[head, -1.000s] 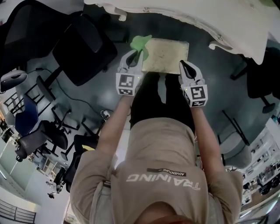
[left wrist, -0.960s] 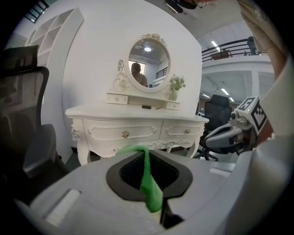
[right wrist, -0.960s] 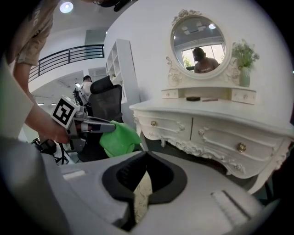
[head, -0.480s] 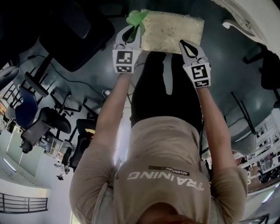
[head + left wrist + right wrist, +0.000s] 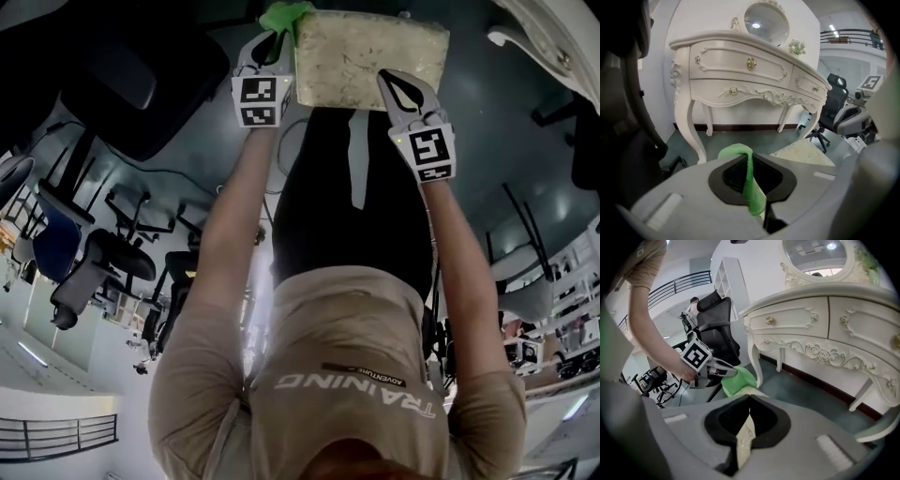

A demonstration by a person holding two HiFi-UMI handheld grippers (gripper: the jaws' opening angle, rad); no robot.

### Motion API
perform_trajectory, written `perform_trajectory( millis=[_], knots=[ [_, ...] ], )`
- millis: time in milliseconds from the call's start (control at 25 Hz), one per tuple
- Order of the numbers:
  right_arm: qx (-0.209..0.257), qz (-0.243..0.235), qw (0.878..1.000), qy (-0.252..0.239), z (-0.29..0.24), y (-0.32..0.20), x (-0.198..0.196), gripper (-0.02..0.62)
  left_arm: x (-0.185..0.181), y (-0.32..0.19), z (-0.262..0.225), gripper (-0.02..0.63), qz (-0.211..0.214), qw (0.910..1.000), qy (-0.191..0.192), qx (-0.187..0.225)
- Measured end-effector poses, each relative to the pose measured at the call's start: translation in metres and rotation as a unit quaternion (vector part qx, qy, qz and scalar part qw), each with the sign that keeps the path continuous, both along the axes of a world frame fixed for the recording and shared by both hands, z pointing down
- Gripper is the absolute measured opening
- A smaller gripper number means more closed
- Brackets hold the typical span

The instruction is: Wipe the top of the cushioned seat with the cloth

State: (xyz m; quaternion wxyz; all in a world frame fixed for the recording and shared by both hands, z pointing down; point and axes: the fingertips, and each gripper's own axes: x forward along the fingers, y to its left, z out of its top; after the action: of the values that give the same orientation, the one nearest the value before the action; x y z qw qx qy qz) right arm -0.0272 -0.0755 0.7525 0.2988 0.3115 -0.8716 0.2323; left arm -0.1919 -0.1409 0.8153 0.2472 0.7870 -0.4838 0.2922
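My left fingers (image 5: 729,180) clamp the cloth (image 5: 751,190), my right fingers (image 5: 719,427) pinch the seat (image 5: 370,47) between them, and I judge wiping barely begun, the whole top left.

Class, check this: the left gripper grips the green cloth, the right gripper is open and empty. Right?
No: the right gripper is shut on the edge of the cushioned seat, as the right gripper view shows. The left gripper does grip the green cloth.
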Motion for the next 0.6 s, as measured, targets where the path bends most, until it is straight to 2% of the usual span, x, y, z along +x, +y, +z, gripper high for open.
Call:
perform_trajectory(
  millis=[160, 280, 600],
  knots=[
    [-0.012, 0.000, 1.000, 0.002, 0.026, 0.000, 0.015, 0.005, 0.023, -0.005, 0.035, 0.025, 0.004, 0.9996, 0.013, -0.024],
    [-0.021, 0.016, 1.000, 0.007, 0.041, -0.002, 0.035, 0.004, 0.050, -0.003, 0.053, 0.025, 0.027, 0.9987, 0.019, -0.038],
    [-0.020, 0.050, 0.999, -0.004, 0.036, -0.013, 0.075, 0.005, 0.103, -0.006, 0.051, 0.025, 0.078, 0.9953, 0.000, -0.058]
  ],
)
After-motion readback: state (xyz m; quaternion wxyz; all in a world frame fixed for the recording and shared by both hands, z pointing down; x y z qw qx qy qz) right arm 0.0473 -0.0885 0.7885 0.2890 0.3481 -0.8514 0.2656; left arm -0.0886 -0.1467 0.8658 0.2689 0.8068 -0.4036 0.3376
